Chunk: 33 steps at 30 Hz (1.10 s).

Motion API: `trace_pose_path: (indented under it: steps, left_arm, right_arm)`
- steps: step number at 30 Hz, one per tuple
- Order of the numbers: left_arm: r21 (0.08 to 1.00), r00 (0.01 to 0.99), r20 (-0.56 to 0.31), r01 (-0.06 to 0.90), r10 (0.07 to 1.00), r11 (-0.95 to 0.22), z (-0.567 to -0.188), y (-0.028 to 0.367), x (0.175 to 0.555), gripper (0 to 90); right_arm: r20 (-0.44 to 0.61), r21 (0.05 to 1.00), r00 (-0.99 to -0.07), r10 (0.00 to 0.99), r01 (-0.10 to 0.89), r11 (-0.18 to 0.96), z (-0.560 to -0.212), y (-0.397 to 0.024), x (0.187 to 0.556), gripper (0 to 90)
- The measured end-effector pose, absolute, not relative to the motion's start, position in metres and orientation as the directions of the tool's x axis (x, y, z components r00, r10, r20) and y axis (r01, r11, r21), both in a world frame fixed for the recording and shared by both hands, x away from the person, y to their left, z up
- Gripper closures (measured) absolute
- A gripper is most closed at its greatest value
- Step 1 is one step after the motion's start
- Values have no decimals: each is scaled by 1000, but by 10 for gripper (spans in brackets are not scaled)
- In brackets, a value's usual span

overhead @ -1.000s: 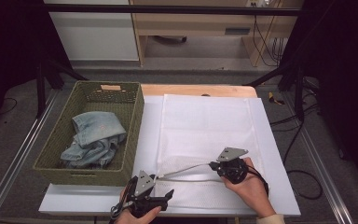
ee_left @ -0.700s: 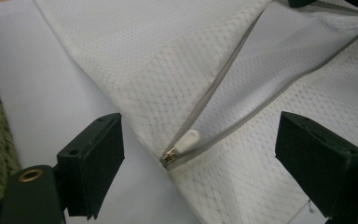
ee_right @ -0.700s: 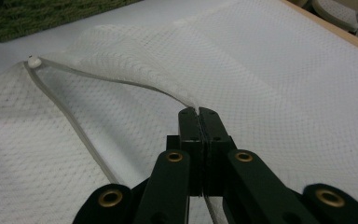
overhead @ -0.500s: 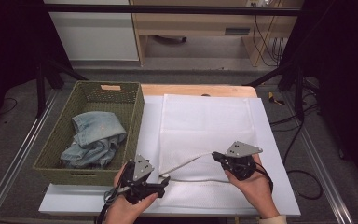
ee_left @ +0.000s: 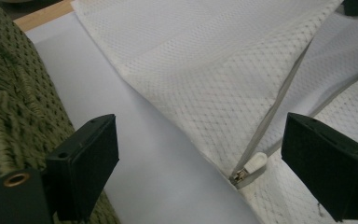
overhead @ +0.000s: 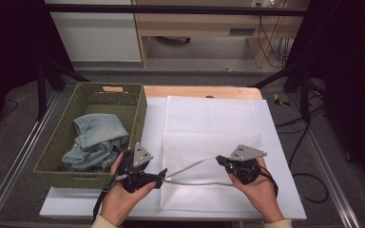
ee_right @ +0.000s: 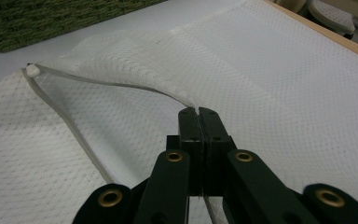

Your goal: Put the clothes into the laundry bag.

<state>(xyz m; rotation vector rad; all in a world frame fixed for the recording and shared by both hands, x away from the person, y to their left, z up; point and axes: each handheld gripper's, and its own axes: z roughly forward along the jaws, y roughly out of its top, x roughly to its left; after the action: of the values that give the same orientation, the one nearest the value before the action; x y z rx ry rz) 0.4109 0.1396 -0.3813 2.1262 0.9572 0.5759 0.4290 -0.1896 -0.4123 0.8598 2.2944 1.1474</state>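
A white mesh laundry bag (overhead: 209, 123) lies flat on the white table top (overhead: 278, 156). My right gripper (overhead: 221, 160) is shut on the upper edge of the bag's opening and holds it raised; in the right gripper view the mesh runs into the closed jaws (ee_right: 199, 114). The zip's white pull (ee_left: 251, 165) sits at the left end of the opening (ee_right: 31, 71). My left gripper (overhead: 160, 175) hovers just left of that pull. Its jaws (ee_left: 200, 140) stand open and have just been opening, with nothing pressed between them.
A green woven basket (overhead: 88, 97) stands at the left of the table, close to my left hand, with folded blue jeans (overhead: 97, 140) inside. A wooden strip (overhead: 199, 91) borders the table's far edge. Dark stands and cables flank the table.
My left gripper has risen and moved from the table's front edge toward the basket's near corner. The right gripper has stayed put, still holding the bag's edge.
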Motion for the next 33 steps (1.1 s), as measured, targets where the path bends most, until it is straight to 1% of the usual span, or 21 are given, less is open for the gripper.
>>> trace_pose_path:
  steps: [10,17,22,33]
  left_arm:
    - [741,592,118,482,797,-468,-362,168,427,92]
    - [715,537,150,522,830,-466,-349,199,441,91]
    - [694,515,164,546,841,-469,-344,219,450,87]
    - [688,470,164,576,867,-442,-334,250,461,84]
  right_arm:
    - [-97,823,-710,697,337,458,-420,-187,426,894]
    - [-97,817,-712,696,343,464,-425,-187,425,894]
    - [-94,818,-715,693,342,464,-425,-188,426,894]
    - [-93,813,-721,686,342,470,-427,-188,426,893]
